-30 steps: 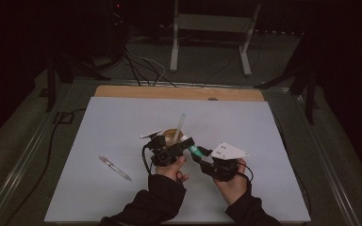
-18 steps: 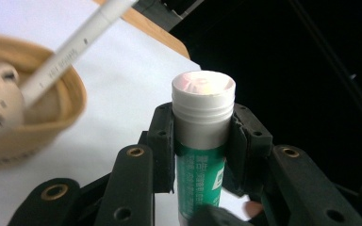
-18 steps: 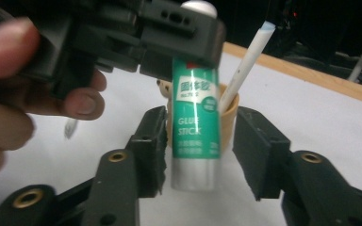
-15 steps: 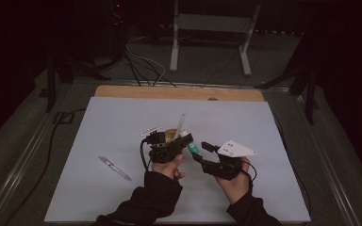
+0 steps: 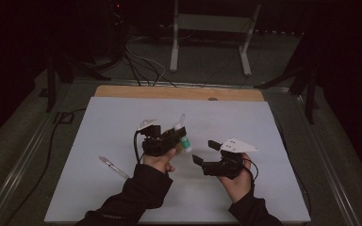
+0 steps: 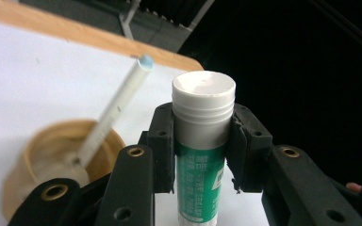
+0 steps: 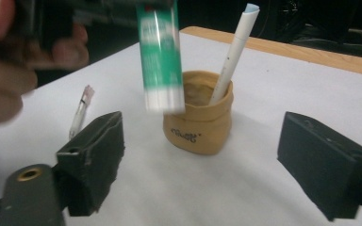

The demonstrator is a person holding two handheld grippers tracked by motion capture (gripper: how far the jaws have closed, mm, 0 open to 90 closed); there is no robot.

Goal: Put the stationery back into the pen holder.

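Since the earlier frame the right gripper [image 5: 203, 151] has let go: its fingers have just been spreading, and now they stand wide apart with nothing between them, drawn back a little from the glue stick [image 6: 201, 141]. That green-and-white glue stick sits clamped between the fingers [image 6: 162, 146] of the left gripper [image 5: 181, 133], white cap end poking out beyond them, and the left hand [image 5: 160, 160] holds it in the air over the white sheet on the desk [image 5: 264, 122]. Seen from the right gripper's camera, the stick's lower end hangs just in front of and above a small tan pouch-like holder [image 7: 199, 120], whose open mouth already carries a white pen [image 7: 233, 52] leaning toward the far side. Nothing lies between stick and holder. Well off to the left on the sheet lies a clear pen [image 5: 113, 167], apart from both hands. A wooden board edge [image 5: 179, 92] runs along the sheet's far side.
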